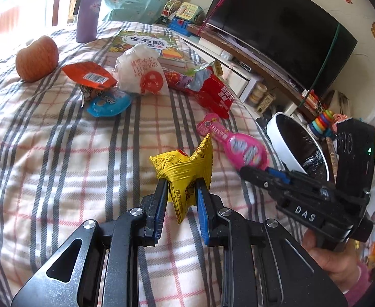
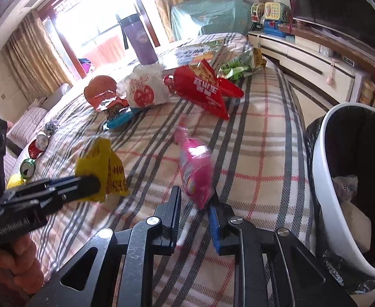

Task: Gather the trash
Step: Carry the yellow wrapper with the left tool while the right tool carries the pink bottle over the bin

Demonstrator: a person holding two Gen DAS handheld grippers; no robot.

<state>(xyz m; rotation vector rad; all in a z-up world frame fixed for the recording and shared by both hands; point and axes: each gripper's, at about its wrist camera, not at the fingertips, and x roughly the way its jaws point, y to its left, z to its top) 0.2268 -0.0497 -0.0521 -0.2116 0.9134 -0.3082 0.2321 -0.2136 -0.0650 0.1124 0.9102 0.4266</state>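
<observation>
A plaid blanket (image 1: 59, 153) fills both views, with a white bin (image 2: 322, 179) lined in black at the right edge of the right wrist view. On the blanket's upper middle lie a white wrapper (image 1: 141, 71) and a red snack bag (image 2: 202, 89). The right gripper (image 2: 195, 204) pinches the low end of a pink wrapper (image 2: 195, 174), its long axis running up the frame, away from the jaws. The left gripper (image 1: 181, 192) clamps a crumpled yellow wrapper (image 1: 184, 168), which sticks up just above the pads, at center.
</observation>
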